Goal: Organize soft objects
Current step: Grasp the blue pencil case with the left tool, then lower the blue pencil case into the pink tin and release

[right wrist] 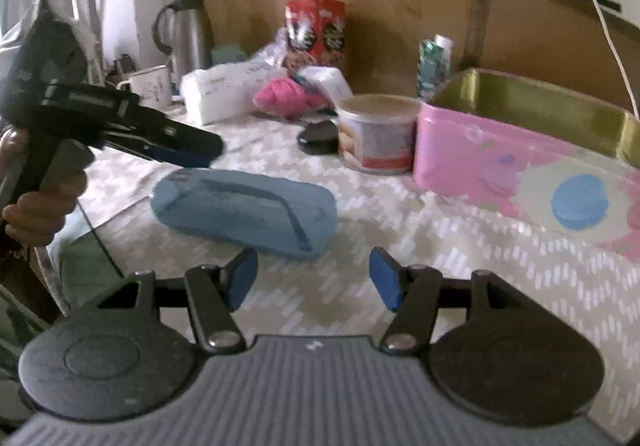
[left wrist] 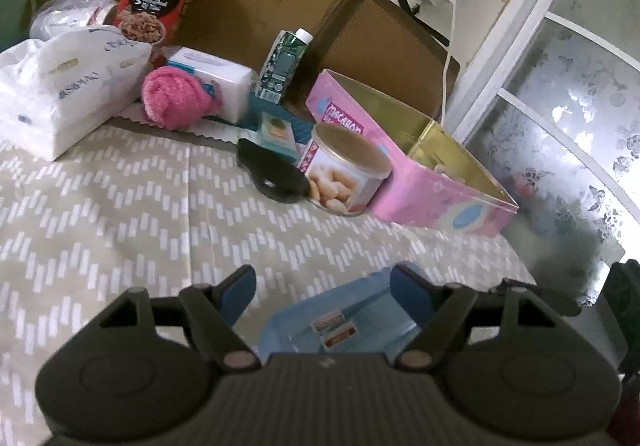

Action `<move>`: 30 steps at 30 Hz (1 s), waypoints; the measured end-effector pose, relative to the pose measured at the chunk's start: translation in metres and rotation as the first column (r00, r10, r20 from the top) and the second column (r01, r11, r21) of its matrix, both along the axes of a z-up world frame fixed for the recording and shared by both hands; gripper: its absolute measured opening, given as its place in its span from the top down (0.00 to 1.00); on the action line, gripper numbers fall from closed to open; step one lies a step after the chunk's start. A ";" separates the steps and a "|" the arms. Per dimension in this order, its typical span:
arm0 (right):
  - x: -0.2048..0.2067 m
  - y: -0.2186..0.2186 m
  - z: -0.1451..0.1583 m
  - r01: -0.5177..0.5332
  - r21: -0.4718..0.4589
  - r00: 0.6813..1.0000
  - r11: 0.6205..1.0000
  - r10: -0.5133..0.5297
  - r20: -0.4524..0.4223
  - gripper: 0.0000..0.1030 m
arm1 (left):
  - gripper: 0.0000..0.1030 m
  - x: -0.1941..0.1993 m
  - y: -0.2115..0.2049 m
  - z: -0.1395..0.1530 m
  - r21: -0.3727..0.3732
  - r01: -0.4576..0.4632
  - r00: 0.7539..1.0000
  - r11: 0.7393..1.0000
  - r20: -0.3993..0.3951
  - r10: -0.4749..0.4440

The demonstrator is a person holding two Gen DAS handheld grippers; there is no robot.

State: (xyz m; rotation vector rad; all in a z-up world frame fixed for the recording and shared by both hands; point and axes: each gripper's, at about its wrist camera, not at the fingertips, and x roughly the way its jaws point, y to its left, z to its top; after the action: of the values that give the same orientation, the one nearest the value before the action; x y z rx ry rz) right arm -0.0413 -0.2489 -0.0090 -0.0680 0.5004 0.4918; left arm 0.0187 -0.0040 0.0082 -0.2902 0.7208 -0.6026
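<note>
Both grippers, left (left wrist: 322, 296) and right (right wrist: 314, 280), gaping, empty; blue pouch (right wrist: 244, 207) whole only from right, steel thermos (right wrist: 188, 35) too.

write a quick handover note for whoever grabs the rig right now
Left hand-held gripper: open, empty, over the blue pouch.
Right hand-held gripper: open, empty, just short of the pouch.
Pouch lies on the tablecloth; pink fuzzy item sits at the back by the tissue pack.
Open pink tin stands to the right.
Nothing grasped yet; soft items not yet sorted.
</note>
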 end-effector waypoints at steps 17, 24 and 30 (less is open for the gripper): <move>0.024 0.006 0.000 -0.092 -0.080 0.996 0.993 0.092 -0.002 0.24 | 0.37 0.003 -0.022 0.007 0.049 0.035 0.998 0.998 -0.046 -0.033; 0.010 -0.046 0.027 0.143 -0.074 0.979 0.987 -0.130 0.156 0.24 | 0.36 0.039 -0.097 0.051 0.034 0.170 0.979 0.985 0.109 -0.173; 0.036 -0.099 0.047 0.317 -0.061 0.929 0.946 -0.297 0.221 0.24 | 0.35 0.079 -0.171 0.070 0.032 0.200 0.955 0.979 0.218 -0.202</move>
State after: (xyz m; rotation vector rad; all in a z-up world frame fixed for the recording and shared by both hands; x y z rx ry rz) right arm -0.0052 -0.3484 0.0385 -0.1298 0.3188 0.1491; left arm 0.0981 -0.1755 0.0785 -0.1386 0.5421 -0.8112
